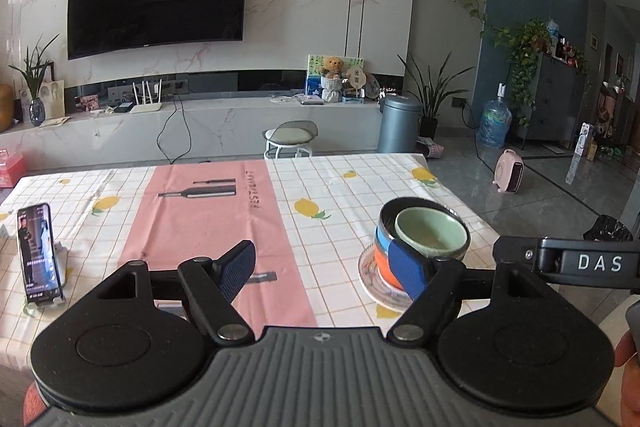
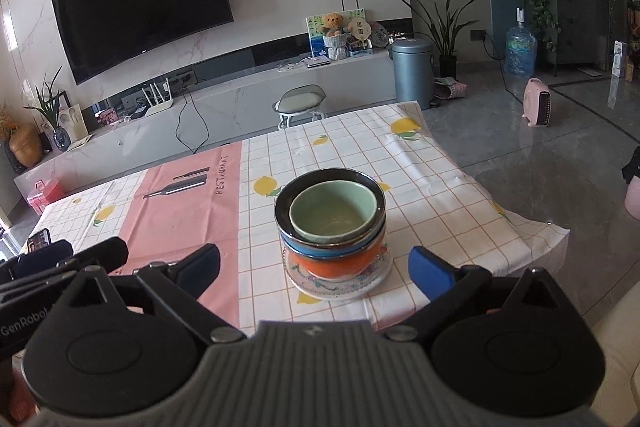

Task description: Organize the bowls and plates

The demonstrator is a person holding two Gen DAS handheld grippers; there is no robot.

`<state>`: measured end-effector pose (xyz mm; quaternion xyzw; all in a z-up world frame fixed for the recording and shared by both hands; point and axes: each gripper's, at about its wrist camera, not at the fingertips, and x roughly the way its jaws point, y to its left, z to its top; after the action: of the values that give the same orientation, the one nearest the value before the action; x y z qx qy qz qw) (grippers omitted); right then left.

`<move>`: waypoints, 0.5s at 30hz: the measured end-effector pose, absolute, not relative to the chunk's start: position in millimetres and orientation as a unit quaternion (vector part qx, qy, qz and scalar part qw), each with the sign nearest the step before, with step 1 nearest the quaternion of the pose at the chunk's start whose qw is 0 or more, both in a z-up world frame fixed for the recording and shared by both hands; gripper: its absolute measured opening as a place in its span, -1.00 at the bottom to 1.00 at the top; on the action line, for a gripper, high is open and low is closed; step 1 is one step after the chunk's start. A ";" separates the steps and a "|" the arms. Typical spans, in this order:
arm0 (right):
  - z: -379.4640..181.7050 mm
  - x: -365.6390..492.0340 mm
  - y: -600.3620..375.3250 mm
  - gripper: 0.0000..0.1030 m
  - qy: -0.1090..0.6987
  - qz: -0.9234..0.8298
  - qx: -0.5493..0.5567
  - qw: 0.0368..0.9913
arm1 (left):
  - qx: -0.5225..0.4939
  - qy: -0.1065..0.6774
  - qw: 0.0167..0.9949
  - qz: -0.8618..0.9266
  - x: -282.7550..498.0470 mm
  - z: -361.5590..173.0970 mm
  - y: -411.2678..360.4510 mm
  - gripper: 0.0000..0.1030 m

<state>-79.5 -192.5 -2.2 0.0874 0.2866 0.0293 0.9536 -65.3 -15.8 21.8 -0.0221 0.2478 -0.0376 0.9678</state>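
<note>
Tablecloth (image 2: 420, 163) bears stacked bowls (image 2: 332, 211) on a plate (image 2: 340, 289)

Orange bowl (image 1: 382, 259) half hidden behind one blue pad (image 1: 409, 267); plate (image 2: 340, 287) mostly covered by stacked bowls. Phone (image 2: 39, 239) cut off behind black tongs, perhaps upright; screen unreadable.

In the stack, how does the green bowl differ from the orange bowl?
The green bowl sits on top, nested in a black-rimmed bowl; the orange bowl is the lowest bowl, resting on the patterned plate. The green one looks narrower, with its inside visible; the orange one's inside is hidden. Both sit upright in one stack.
</note>
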 end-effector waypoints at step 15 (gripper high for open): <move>-52.7 -130.8 -187.5 0.93 0.326 -0.009 0.063 0.943 | -0.027 0.291 0.956 -0.014 -101.5 -14.3 -16.3 0.73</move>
<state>-130.8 -187.5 -52.7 0.0630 0.3261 -0.0089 0.9432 -101.5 -16.3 -14.3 -0.0269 0.2909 -0.0137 0.9563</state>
